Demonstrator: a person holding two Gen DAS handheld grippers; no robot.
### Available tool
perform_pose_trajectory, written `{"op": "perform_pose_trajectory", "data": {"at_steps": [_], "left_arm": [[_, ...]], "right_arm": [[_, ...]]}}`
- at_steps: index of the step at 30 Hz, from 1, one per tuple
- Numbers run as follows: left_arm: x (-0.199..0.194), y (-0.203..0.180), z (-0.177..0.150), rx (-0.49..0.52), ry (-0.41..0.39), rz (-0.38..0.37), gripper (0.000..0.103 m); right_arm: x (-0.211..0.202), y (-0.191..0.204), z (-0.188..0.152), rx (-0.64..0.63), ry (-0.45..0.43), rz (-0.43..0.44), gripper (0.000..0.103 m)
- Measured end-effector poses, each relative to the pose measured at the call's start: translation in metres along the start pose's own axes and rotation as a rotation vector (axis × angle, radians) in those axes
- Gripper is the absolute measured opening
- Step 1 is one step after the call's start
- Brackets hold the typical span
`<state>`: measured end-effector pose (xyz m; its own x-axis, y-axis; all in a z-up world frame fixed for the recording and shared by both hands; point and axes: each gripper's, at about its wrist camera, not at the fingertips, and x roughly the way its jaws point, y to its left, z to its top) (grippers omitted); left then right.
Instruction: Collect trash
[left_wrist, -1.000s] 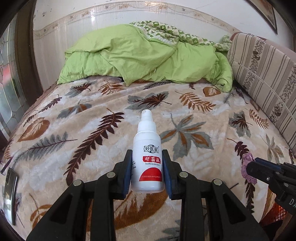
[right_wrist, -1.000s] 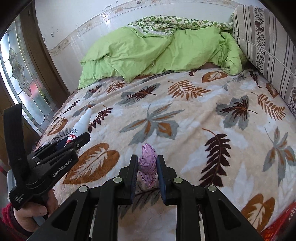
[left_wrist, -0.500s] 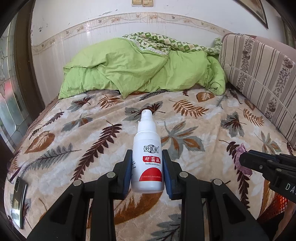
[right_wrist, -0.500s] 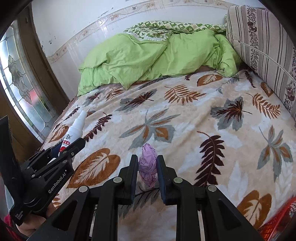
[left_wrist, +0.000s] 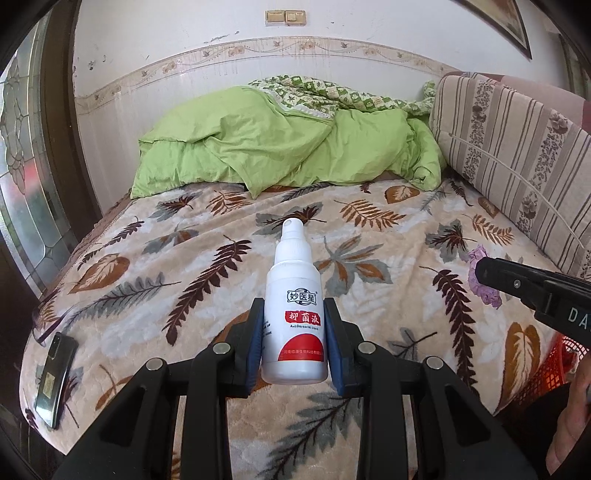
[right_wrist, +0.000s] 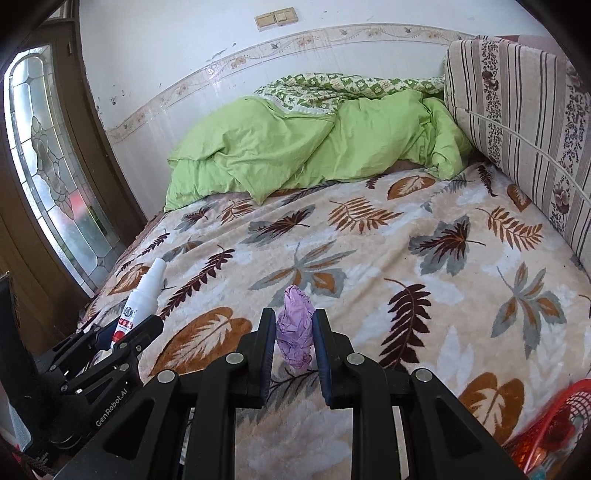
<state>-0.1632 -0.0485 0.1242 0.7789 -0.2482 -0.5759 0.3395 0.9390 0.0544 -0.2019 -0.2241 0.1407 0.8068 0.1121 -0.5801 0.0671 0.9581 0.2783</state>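
so, going left to right: a dark phone (left_wrist: 55, 380) is lying flat near the left edge of the bed (left_wrist: 207, 295), looking like something to leave alone rather than trash. next over, the left claw (left_wrist: 294, 345) is pinching a white spray bottle (left_wrist: 295, 317) around its lower body, blue pads pressing on both sides of the label, nozzle pointing away and up. it's holding it low on the body probably because that's the widest, stiffest part, so it isn't slipping or tipping. the bottle is hanging clear above the leaf-print blanket, not touching it.

moving right, the right claw (right_wrist: 294, 343) is pressing together on a crumpled purple wrapper (right_wrist: 295, 328), which is squashing between the pads and poking out above and below them. soft stuff like that needs a tight squeeze or it's dropping out.

at the far right a red mesh basket (right_wrist: 554, 424) is peeking in at the bed's corner, just below the right claw's side. my guess is that's the bin, so both pieces are riding in the air on their way over there. nothing is dropping in yet.

the green duvet (left_wrist: 280, 147) and striped cushion (left_wrist: 517, 155) are just sitting at the back, well apart from all this.
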Motion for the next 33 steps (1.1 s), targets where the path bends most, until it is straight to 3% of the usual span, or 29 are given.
{"op": "perform_pose_trajectory", "data": {"at_steps": [4,14,27,29,33], "left_arm": [[-0.022,-0.005,-0.001,0.009,-0.028,-0.002,0.029],[-0.065,-0.027,0.0,0.037,-0.064,-0.101,0.029],[-0.069,-0.052,0.005,0.079,-0.064,-0.161,0.029],[-0.068,-0.059,0.005,0.092,-0.059,-0.184,0.029],[-0.069,-0.086,0.007,0.14,-0.047,-0.309,0.029]], "right_arm": [[-0.019,0.004,-0.007,-0.006,-0.016,0.005,0.022],[-0.059,-0.01,-0.023,0.074,-0.009,0.043,0.022],[-0.091,-0.019,-0.02,0.105,-0.057,0.049,0.022],[-0.096,-0.029,-0.022,0.128,-0.06,0.043,0.022],[-0.116,-0.062,-0.031,0.182,-0.069,-0.002,0.022]]}}
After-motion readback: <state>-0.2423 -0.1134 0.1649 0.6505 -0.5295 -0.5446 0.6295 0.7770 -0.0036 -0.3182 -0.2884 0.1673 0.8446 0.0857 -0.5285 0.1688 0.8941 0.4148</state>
